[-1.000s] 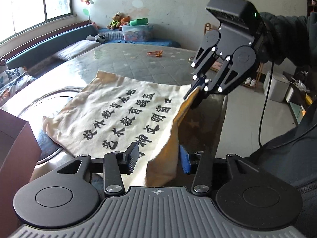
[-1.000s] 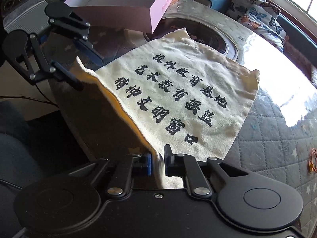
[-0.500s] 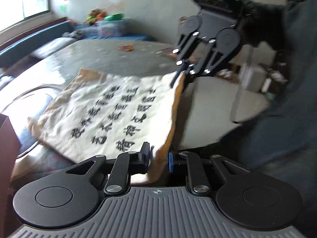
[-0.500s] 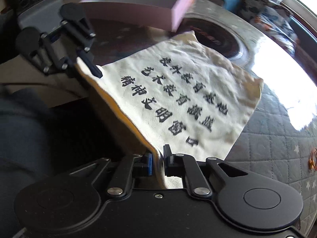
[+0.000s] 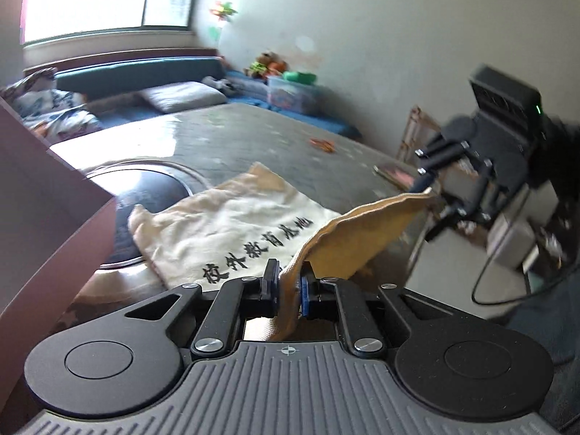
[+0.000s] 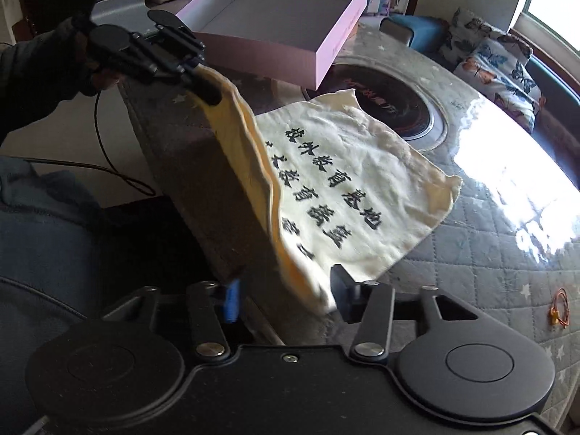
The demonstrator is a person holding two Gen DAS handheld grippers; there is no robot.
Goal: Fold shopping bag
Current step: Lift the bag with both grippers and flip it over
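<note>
My cream canvas shopping bag (image 6: 348, 177) with black printed characters lies partly on the quilted grey surface (image 6: 471, 253), its far half flat and rumpled. Its near edge is lifted off the surface, curling over so the yellower underside faces me. The raised hem runs between my two claws.

My left claw (image 5: 288, 286) is clamped tight on one near corner of the bag, the fabric bunched between the black and blue pads. My right claw (image 6: 286, 299) stands wide apart; the other corner of the bag hangs loose between the fingers, lying against the black pad on the right side, with nothing pinched.

The left wrist view shows the right claw (image 5: 431, 195) ahead and to the right, at the tip of the lifted hem, though blur keeps me from judging contact there. That view also gives me only the top row of characters, the rest hidden under the raised flap.

The right wrist view shows more rows of print, and the left claw (image 6: 206, 90) up ahead to the left with the bag corner in its tip. Beyond the left claw sits an open pink cardboard box (image 6: 290, 25), and beyond the bag a dark round inset (image 6: 398, 108) in the surface.
</note>
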